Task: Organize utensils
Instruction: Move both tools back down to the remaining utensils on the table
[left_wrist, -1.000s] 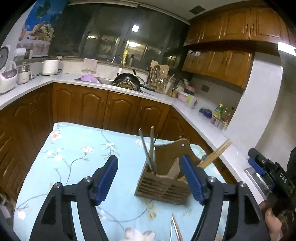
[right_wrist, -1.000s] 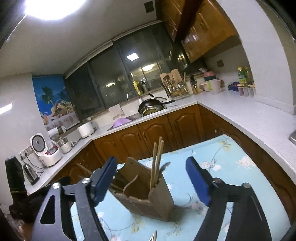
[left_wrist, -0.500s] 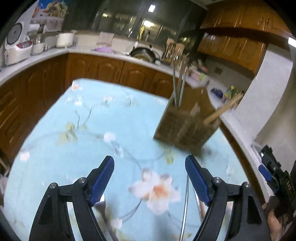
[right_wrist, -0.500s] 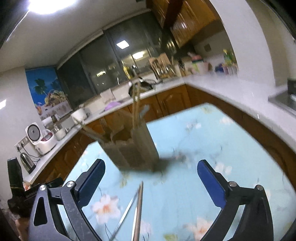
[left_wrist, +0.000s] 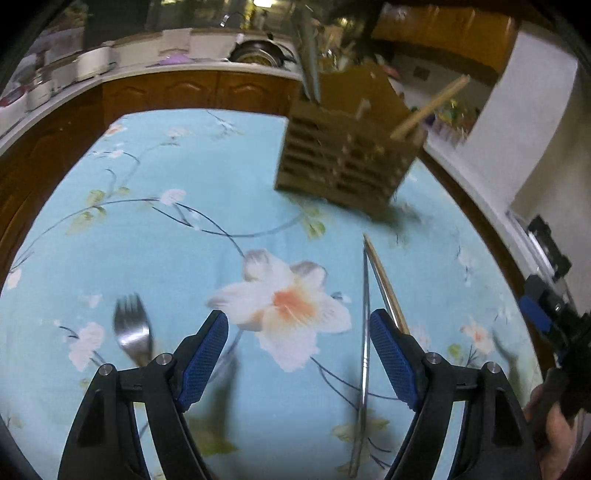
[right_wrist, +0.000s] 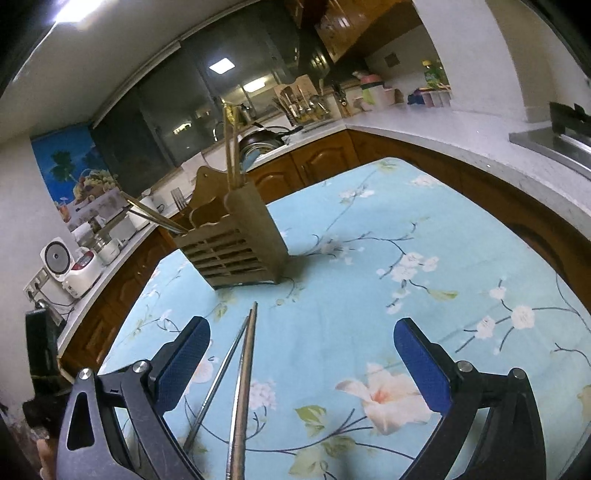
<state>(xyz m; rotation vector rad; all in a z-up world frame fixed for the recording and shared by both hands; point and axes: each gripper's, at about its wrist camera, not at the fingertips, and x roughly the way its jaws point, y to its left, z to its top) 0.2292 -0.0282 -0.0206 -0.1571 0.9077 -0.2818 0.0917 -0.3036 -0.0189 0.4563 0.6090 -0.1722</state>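
Chopsticks (right_wrist: 242, 373) and a fork (left_wrist: 132, 332) now come into view as both tools (left_wrist: 297, 360) (right_wrist: 301, 363), released and empty, tip down from the holder (right_wrist: 236, 247) toward the table (right_wrist: 424, 221): pickup next.

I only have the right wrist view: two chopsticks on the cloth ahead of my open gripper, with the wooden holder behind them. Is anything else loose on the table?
Observer: Yes. A metal fork lies on the tablecloth, just left of the left gripper. Your view misses it.
Operator: Is the left gripper carrying anything?
Observer: No. It is open and empty over the big flower print, and the two chopsticks run beside its right finger.
Operator: Which way does the fork point?
Observer: Its tines point away from the left gripper, toward the far side of the table where the utensil holder stands. Its handle end is hidden behind the gripper's left finger.
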